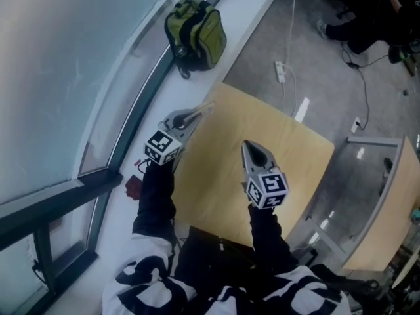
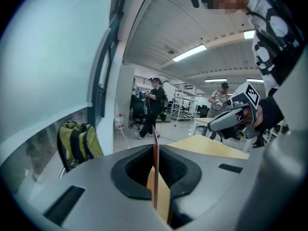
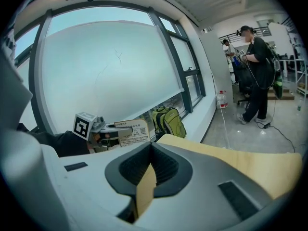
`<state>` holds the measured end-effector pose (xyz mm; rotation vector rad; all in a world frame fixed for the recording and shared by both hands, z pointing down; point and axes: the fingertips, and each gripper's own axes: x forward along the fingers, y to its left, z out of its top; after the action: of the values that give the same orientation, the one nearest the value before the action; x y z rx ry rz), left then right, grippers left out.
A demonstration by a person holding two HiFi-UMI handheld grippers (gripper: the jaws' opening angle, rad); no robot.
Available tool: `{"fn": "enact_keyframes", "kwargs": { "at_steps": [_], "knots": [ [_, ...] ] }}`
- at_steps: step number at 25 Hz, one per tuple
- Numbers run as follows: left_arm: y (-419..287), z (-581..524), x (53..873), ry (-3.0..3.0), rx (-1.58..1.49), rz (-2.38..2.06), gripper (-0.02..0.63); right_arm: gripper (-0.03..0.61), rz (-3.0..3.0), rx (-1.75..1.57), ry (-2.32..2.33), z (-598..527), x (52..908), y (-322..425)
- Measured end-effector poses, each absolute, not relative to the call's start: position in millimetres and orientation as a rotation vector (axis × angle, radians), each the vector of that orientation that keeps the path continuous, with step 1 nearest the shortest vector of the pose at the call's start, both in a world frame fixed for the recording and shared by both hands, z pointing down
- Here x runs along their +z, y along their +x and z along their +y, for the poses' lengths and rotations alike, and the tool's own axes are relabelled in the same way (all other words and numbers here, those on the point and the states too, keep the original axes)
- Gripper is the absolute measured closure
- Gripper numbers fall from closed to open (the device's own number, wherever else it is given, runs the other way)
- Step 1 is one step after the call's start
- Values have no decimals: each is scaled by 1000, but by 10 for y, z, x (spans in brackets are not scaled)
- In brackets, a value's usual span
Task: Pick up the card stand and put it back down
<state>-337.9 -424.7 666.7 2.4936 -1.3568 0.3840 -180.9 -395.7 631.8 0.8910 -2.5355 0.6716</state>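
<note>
My left gripper [image 1: 192, 117] is shut on the card stand [image 1: 202, 109], a thin clear sheet with a printed card in it, held in the air over the left edge of the wooden table [image 1: 289, 149]. In the left gripper view the card stand [image 2: 155, 172] shows edge-on as a thin strip pinched between the dark pads. The right gripper view shows the card stand's printed face [image 3: 130, 133] in the left gripper [image 3: 108, 129]. My right gripper [image 1: 253, 152] hovers over the middle of the table, shut, with nothing between its jaws.
A green backpack [image 1: 195, 35] lies on the white window ledge [image 1: 249, 5] beyond the table. A power strip [image 1: 281, 71] and cables lie on the floor. Another table [image 1: 394, 202] stands at the right. People [image 3: 257, 76] stand further back in the room.
</note>
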Motion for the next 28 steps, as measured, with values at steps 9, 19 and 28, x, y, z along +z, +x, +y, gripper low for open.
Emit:
{"fn": "enact_keyframes", "kwargs": {
  "at_steps": [9,19,28],
  "knots": [
    [-2710,-4771,6936,2700,308,-831,592,562,-2568,689,964,-4210,6322,-1925],
    [-2364,-4774,7150,2735,224,-571,592,561,-2517,678,985,-4103,6410,-1761],
    [-2488,-4784,7153,2736,237,-721,451,562,-2530,639,950,-3839,6335,-1734]
  ]
}}
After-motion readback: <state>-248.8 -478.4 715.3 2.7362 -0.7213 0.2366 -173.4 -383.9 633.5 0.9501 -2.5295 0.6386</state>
